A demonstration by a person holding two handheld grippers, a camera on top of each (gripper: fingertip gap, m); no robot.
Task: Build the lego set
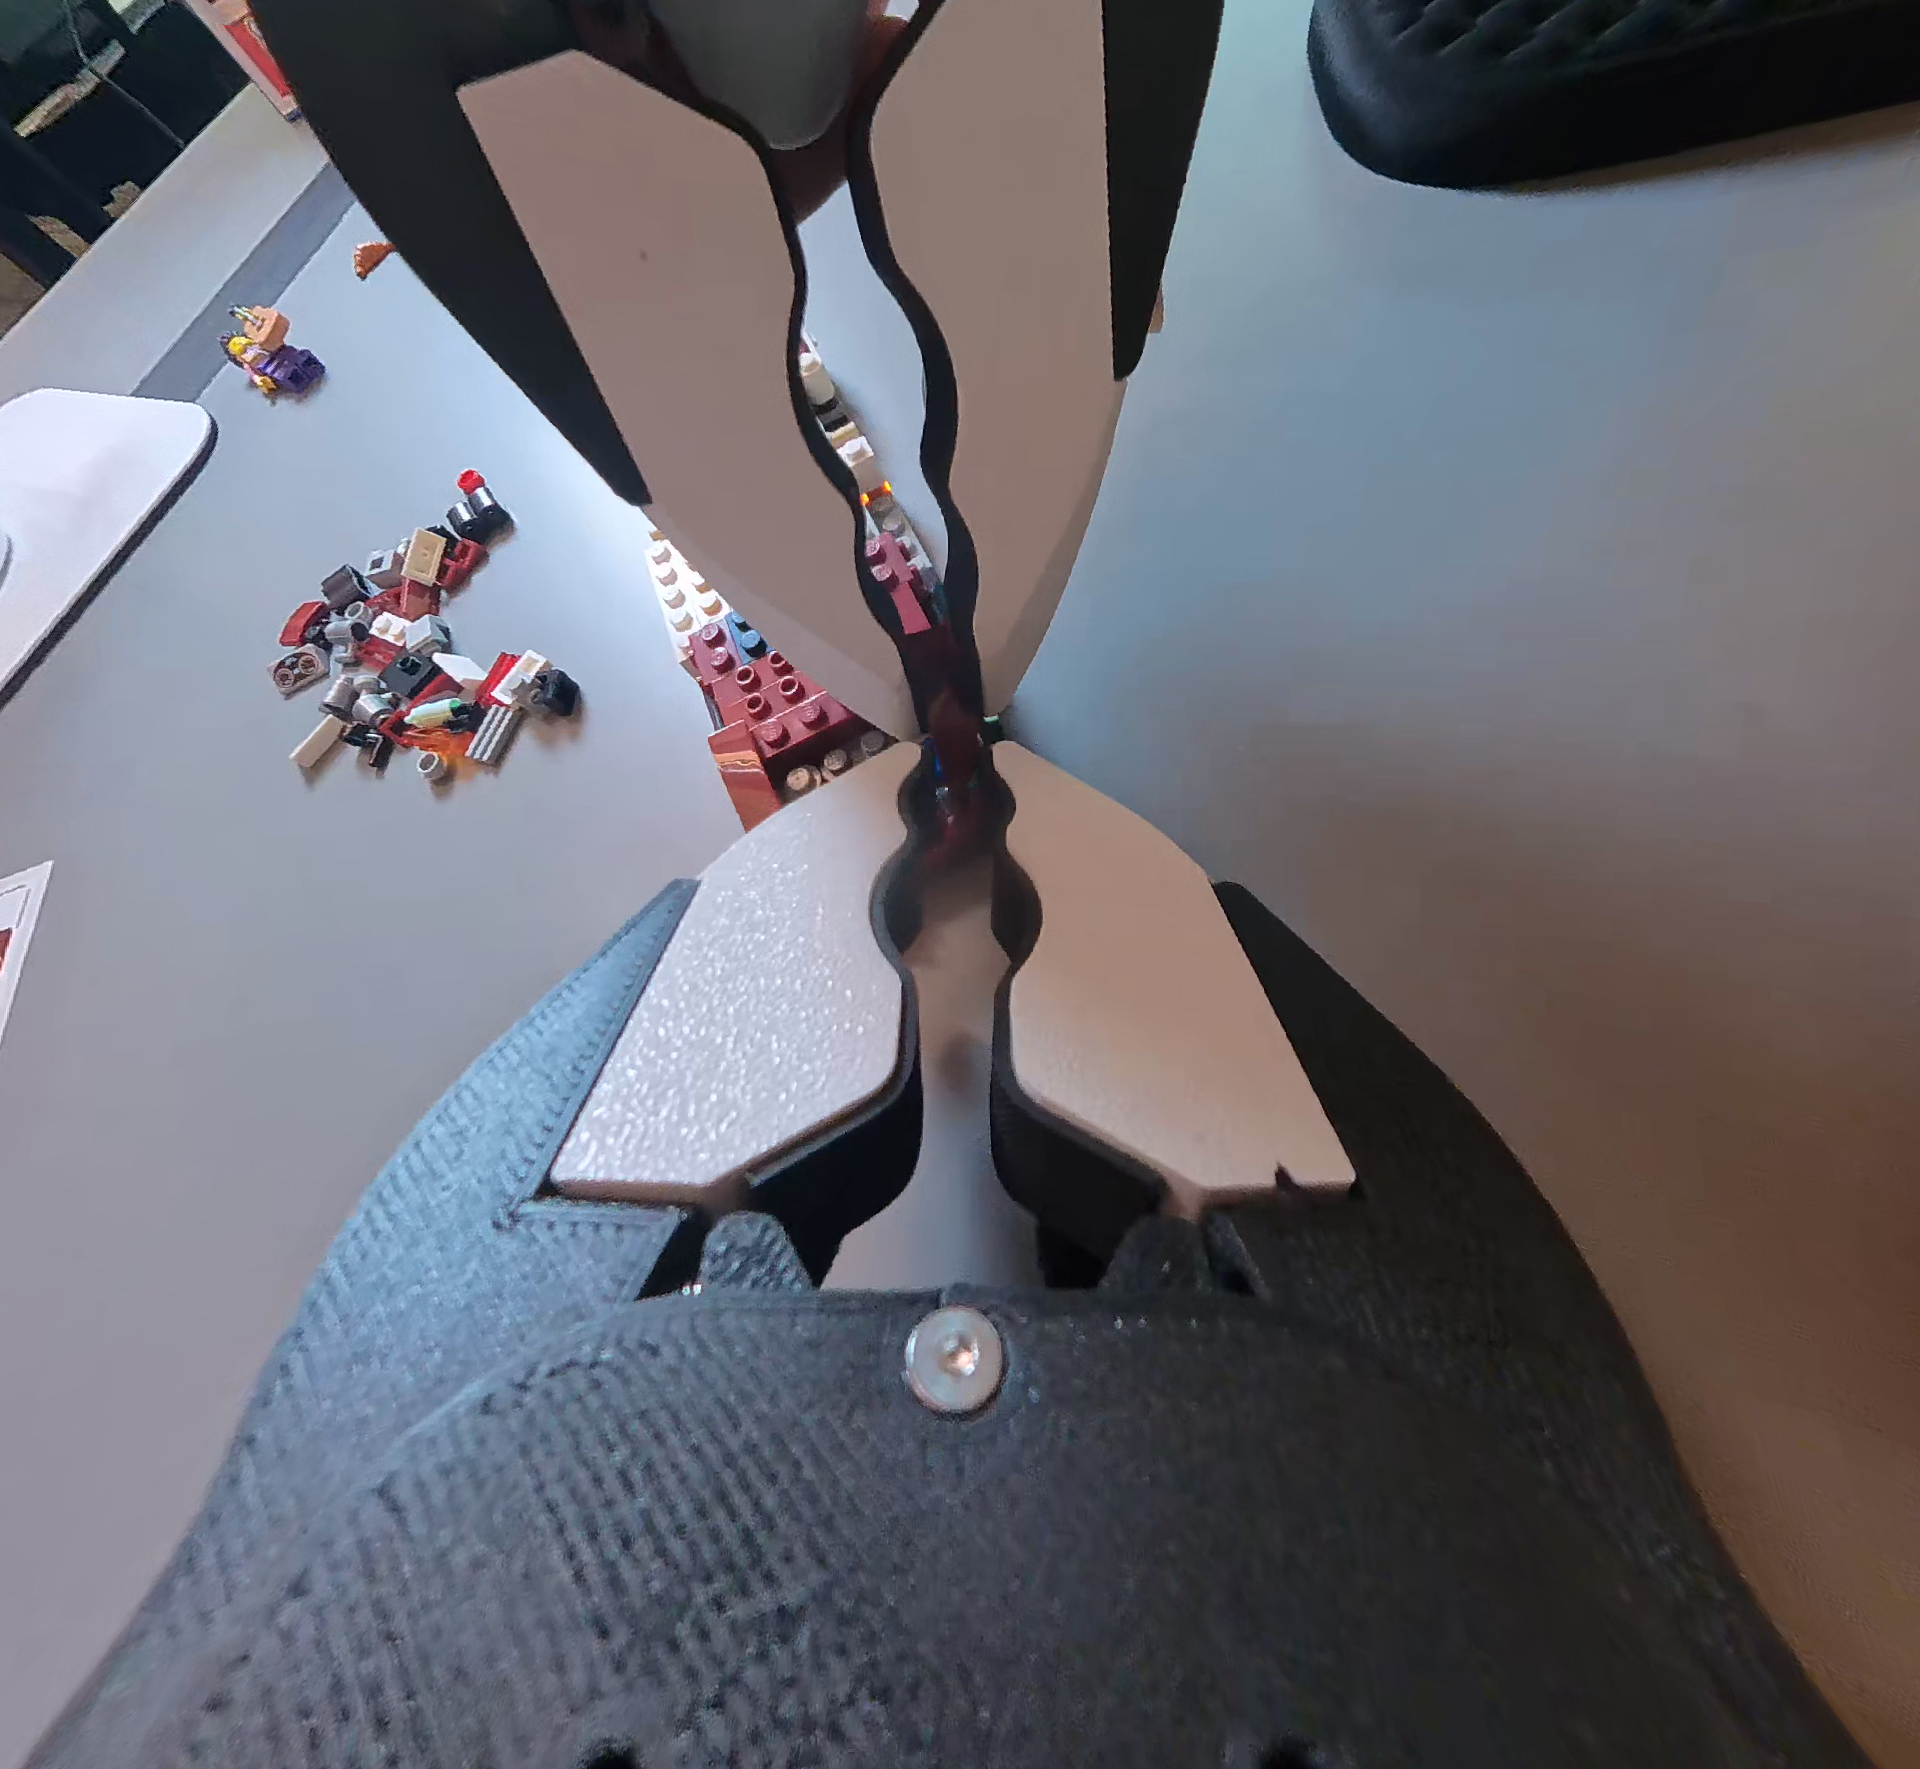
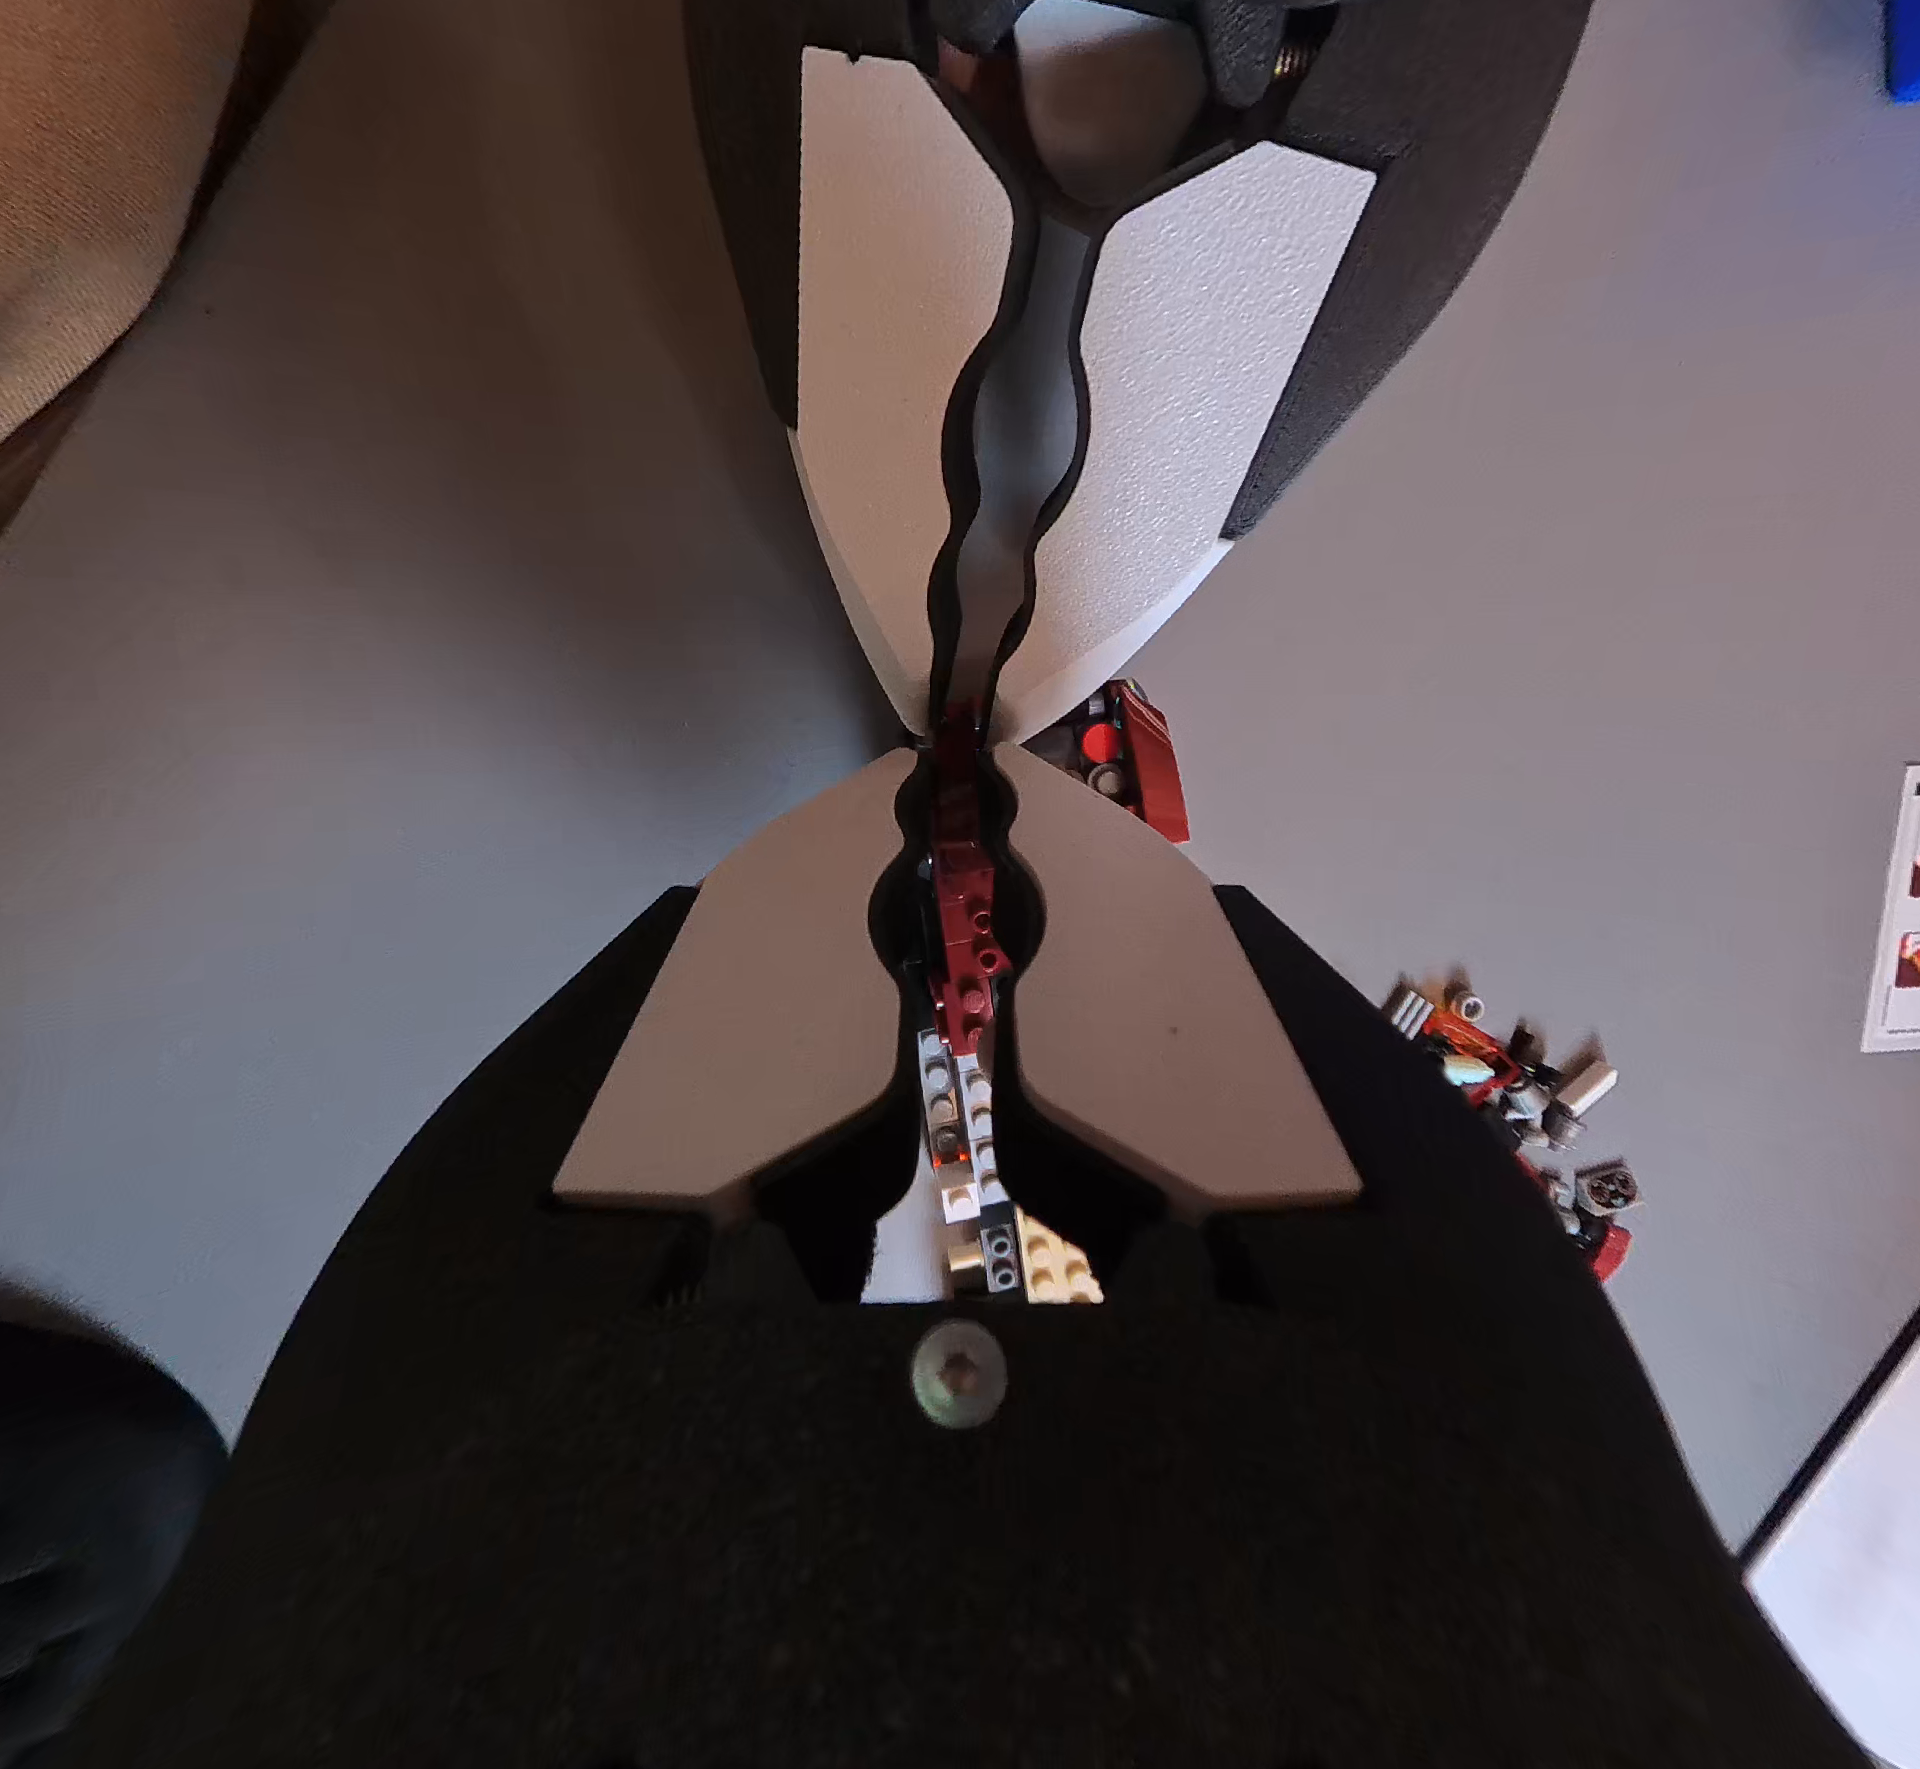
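Squeezing one dark red brick model (image 1: 790, 691) from both ends, the left gripper (image 1: 951, 763) and right gripper (image 2: 961, 763) meet tip to tip above the grey table (image 1: 1455, 680).

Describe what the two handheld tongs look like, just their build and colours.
Both match. The left tongs have a black, ribbed 3D-printed body, a silver screw on its midline, and two broad pale fingers with a pebbled surface, tapering to rounded tips. Wavy black rubbery strips line their inner edges. The right tongs are the same build. No cables, markings or sleeves show.
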